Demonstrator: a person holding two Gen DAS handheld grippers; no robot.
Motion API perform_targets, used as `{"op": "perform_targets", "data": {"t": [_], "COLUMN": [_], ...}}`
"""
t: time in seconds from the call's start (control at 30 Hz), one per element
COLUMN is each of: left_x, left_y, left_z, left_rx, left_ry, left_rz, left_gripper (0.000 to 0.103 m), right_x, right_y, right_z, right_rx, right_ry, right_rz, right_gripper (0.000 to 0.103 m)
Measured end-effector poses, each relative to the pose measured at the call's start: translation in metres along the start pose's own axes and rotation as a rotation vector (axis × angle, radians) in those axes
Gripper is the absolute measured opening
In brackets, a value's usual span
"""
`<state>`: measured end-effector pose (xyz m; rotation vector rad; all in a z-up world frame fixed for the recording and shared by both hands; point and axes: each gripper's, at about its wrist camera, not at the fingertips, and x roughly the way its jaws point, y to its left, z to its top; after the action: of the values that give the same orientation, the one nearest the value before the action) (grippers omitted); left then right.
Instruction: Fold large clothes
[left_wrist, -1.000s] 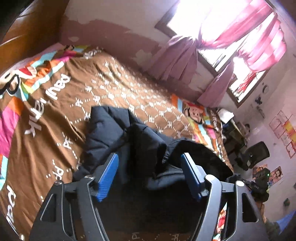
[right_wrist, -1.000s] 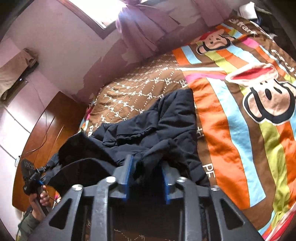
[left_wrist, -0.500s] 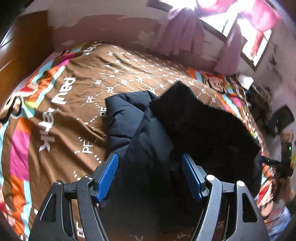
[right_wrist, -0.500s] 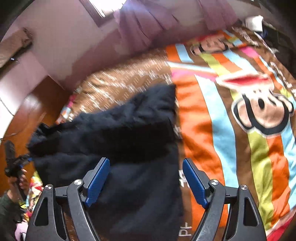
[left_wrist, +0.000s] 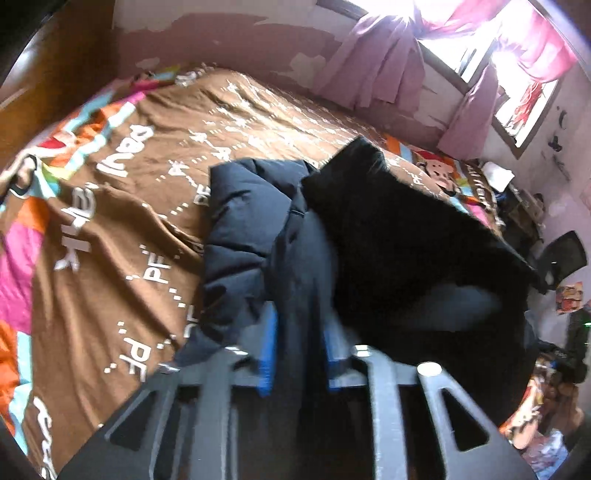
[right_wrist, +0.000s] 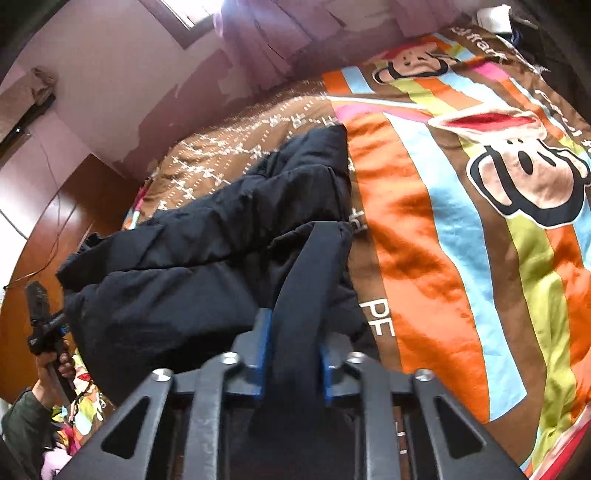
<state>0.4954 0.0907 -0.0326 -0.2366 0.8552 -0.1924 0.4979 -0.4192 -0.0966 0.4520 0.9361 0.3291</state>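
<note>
A dark navy padded jacket lies crumpled on the brown and striped bed cover. A black part of it rises to the right. The jaws of my left gripper are closing, and a fold of the navy fabric is pinched between the blue pads. In the right wrist view the jacket spreads to the left over the cover. The jaws of my right gripper are closing too, and a strip of the jacket's edge is squeezed between their pads.
A wooden headboard stands at the far left and a window with pink curtains at the back. A black chair and clutter stand beside the bed. A person's hand grips a black handle at the left.
Half a second ago both grippers stood wide open over the jacket; now both have closed on its fabric. Both have sunk closer to the bed.
</note>
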Motion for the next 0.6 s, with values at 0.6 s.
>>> {"op": "perform_targets", "data": {"t": [0.6], "left_x": [-0.175], "left_y": [-0.021], "left_z": [-0.076], "left_rx": [-0.065], "left_ry": [-0.319], "left_rz": [0.015], "left_gripper": [0.001], "right_x": [-0.134], "right_y": [0.054], "right_z": [-0.046], "right_rx": [-0.075], "right_ry": [-0.269], "right_rz": [0.18], "right_gripper": [0.007]}}
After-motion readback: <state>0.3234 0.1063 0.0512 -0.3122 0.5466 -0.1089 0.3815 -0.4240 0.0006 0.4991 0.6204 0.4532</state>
